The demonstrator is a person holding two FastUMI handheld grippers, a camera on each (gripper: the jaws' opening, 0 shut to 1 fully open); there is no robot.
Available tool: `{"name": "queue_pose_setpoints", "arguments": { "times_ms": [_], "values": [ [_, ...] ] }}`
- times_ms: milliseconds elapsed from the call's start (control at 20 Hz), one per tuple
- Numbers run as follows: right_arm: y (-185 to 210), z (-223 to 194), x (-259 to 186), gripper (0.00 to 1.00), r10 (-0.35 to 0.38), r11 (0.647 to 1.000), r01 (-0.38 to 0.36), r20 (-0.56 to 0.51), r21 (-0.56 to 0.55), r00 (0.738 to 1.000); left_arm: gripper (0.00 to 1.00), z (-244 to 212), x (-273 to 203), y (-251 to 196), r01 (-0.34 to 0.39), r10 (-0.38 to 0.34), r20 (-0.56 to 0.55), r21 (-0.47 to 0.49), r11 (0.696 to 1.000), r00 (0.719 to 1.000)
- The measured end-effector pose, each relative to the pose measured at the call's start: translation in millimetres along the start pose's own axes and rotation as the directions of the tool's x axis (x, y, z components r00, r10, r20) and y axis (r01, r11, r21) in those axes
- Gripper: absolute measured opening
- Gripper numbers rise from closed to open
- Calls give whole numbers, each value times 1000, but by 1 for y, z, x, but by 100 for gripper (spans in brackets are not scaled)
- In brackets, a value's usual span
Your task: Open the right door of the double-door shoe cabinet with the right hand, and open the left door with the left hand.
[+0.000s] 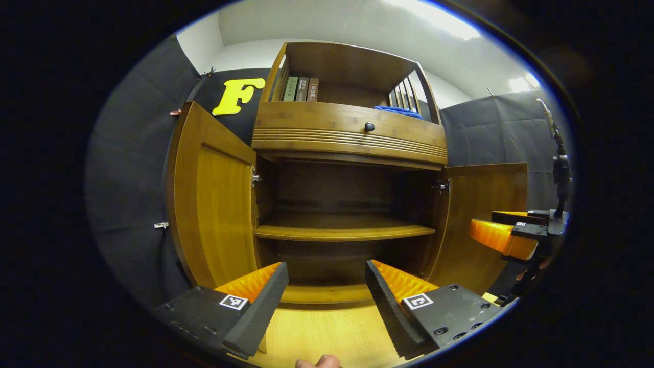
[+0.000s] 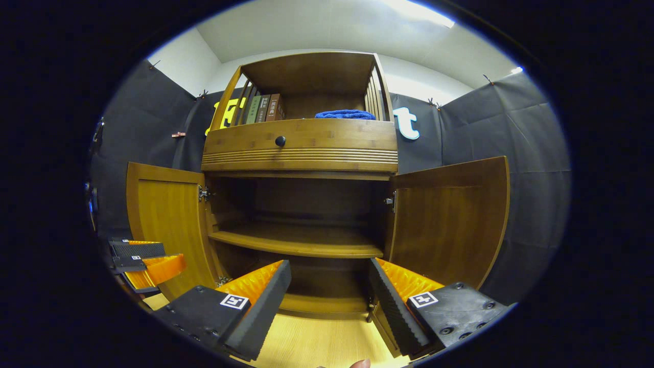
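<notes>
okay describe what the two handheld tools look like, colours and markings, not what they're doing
Both look the same. The left tool has two wedge-shaped fingers: black bodies, ribbed dark pads on the inner faces, bright orange ribbed plastic along the top. Each finger carries a small square black-and-white marker, and screw holes dot the black mounts. The right tool matches it, orange over black. No cables or sleeves are visible.

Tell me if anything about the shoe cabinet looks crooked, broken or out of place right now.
Nothing stands out. The left door and right door both hang wide open and look square on their hinges. The inner shelf sits level and bare, the drawer is shut, and the books stand upright beside a blue cloth.
</notes>
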State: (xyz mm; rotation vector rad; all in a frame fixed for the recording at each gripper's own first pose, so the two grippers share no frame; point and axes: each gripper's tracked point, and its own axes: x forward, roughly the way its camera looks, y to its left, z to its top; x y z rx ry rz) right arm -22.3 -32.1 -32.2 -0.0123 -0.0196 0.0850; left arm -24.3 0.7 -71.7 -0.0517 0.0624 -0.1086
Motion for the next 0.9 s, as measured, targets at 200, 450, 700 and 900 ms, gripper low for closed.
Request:
{"name": "queue_pose_setpoints", "arguments": {
  "times_ms": [200,450,700,900],
  "values": [
    [1,0,0,98,2,1000,-2,0,0,1000,95,2,1,0,0,0,2,2,1000,1000],
    [5,1,-1,98,9,1000,-9,0,-4,1000,94,1,-1,0,2,-2,0,2,1000,1000],
    [4,2,-1,98,12,1000,-12,0,-10,1000,95,2,-1,-2,10,-10,2,2,1000,1000],
    [4,2,-1,96,9,1000,-9,2,-12,1000,95,2,-1,-3,16,-16,4,5,1000,1000]
  ]
}}
